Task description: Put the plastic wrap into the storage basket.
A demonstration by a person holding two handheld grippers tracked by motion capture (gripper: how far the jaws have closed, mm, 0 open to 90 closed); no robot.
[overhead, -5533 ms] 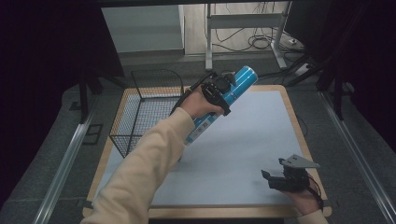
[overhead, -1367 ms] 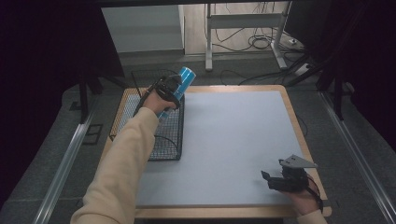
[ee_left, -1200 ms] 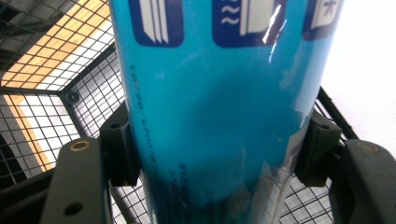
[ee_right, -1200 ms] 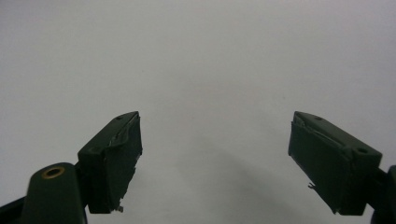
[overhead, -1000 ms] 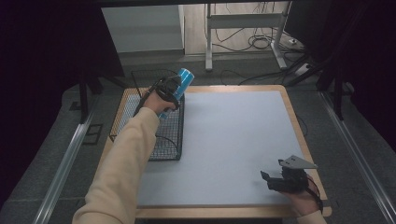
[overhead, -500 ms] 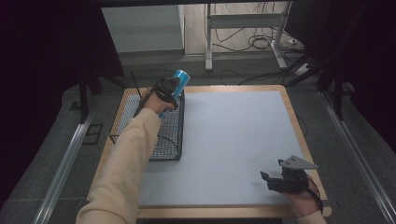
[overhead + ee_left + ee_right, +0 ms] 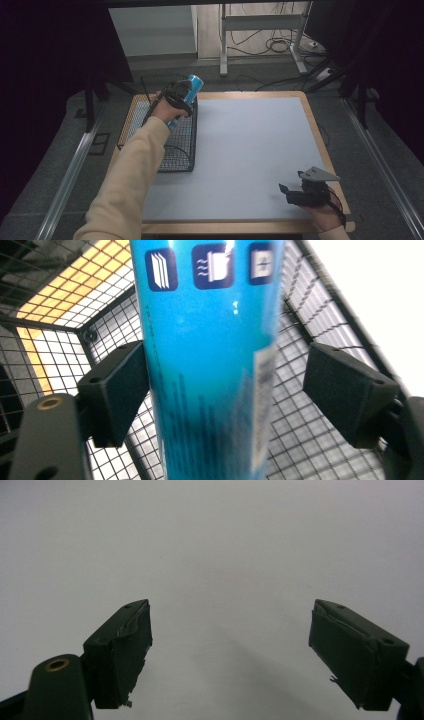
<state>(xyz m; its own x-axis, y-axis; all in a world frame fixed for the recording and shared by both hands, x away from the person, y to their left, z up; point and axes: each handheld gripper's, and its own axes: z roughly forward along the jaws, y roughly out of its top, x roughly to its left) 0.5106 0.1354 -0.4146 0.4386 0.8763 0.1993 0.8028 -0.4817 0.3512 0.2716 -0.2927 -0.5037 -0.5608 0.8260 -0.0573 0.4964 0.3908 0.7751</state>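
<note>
A blue cylindrical tube with white icons stands tilted over the far right corner of a black wire basket. My left gripper is around the tube's middle, above the basket. In the left gripper view the tube runs up between the jaws: the left pad touches it, while the right pad stands off with mesh showing in the gap. My right gripper rests low near the table's front right corner, and in its own view the right gripper is open over bare grey mat.
The basket's mesh sits on the left part of the wooden table, beside the large grey mat. Past the table's far edge are a metal stand's legs and cables on the floor. Dark curtains flank both sides.
The left gripper has carried the blue tube from over the mat's back to above the basket. In the last second it shifted slightly left. The right gripper stayed put.
</note>
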